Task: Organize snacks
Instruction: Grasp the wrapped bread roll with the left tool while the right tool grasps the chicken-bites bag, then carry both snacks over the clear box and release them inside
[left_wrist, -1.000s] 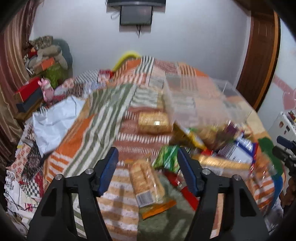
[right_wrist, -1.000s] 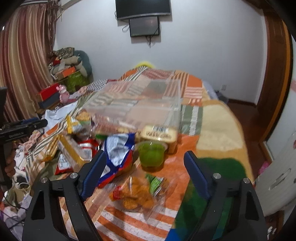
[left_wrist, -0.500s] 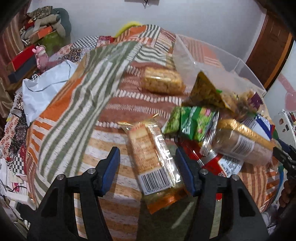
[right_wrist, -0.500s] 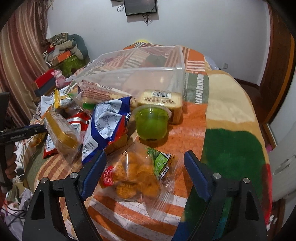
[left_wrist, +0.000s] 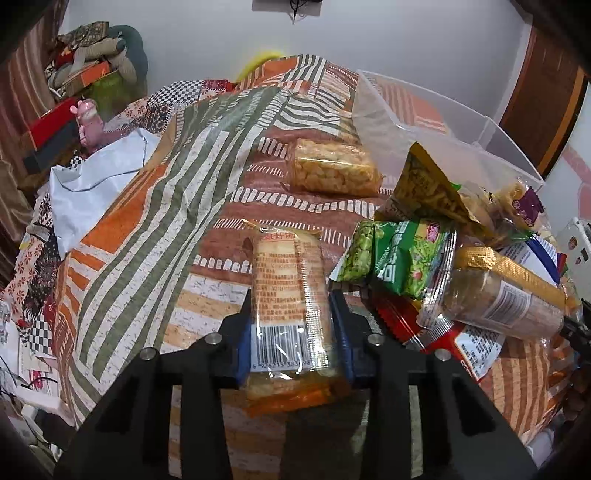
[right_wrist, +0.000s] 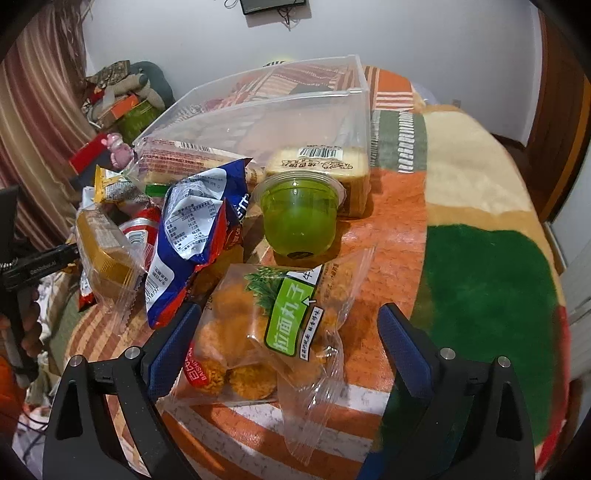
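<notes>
Lower centre of the left wrist view: left gripper (left_wrist: 291, 341), jaws just closed, clamps the cracker packet (left_wrist: 290, 295) at its barcode end; light, brittle contents, slippery film, so hold it across the stack. Right wrist view: right gripper (right_wrist: 288, 354), jaws just widened, straddles a noodle-ball bag (right_wrist: 266, 332), soft and crushable. Beyond, upper centre: clear bin (right_wrist: 295, 99).

The cracker pack (left_wrist: 290, 295) wears glossy clear film with a printed paper-like label, and the bag of fried balls (right_wrist: 266, 332) is crinkled, shiny clear plastic. The far bin (right_wrist: 280, 107) is smooth clear plastic, the green cup (right_wrist: 299, 218) glossy and translucent. Beneath lies matt woven cloth (left_wrist: 147, 229), turning fuzzy at the right.
</notes>
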